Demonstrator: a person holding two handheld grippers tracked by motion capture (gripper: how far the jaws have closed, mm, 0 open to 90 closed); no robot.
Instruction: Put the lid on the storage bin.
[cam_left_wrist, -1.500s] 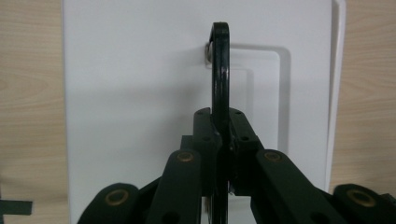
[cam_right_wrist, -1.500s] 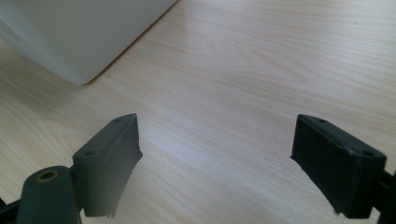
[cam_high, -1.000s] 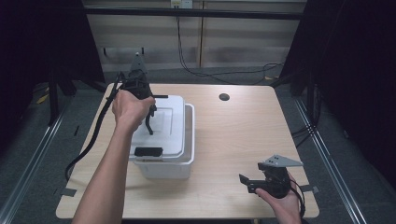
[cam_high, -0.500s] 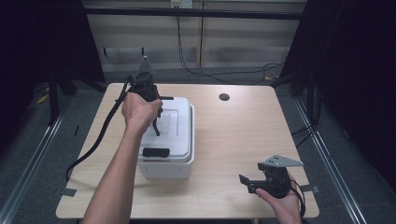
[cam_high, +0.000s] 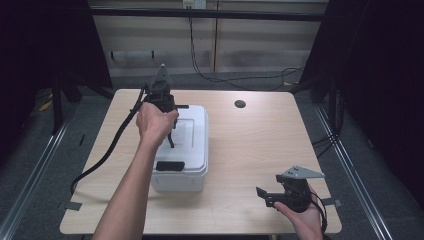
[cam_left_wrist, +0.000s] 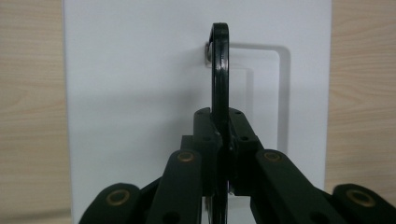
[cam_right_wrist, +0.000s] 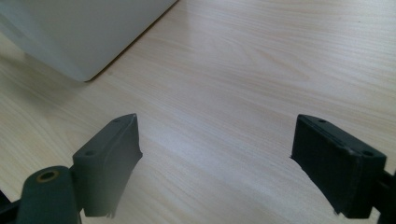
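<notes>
On the wooden table (cam_high: 250, 150) sits a white box (cam_high: 182, 165), left of centre, its lid on. Above it, the left gripper (cam_left_wrist: 219, 135) points down, jaws clamped on the lid's black handle (cam_left_wrist: 220, 70), which stands upright. Near the front right corner, the right gripper (cam_high: 265, 196) rests in the right hand (cam_high: 302, 217), jaws wide apart and empty, aimed toward the box.

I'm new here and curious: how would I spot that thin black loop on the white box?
Find the wooden table, then the white lidded box on its left half. On its lid stands the black handle, raised on edge from a rectangular recess and pinched by the left gripper; the flat black latch nearer the person lies untouched.
</notes>
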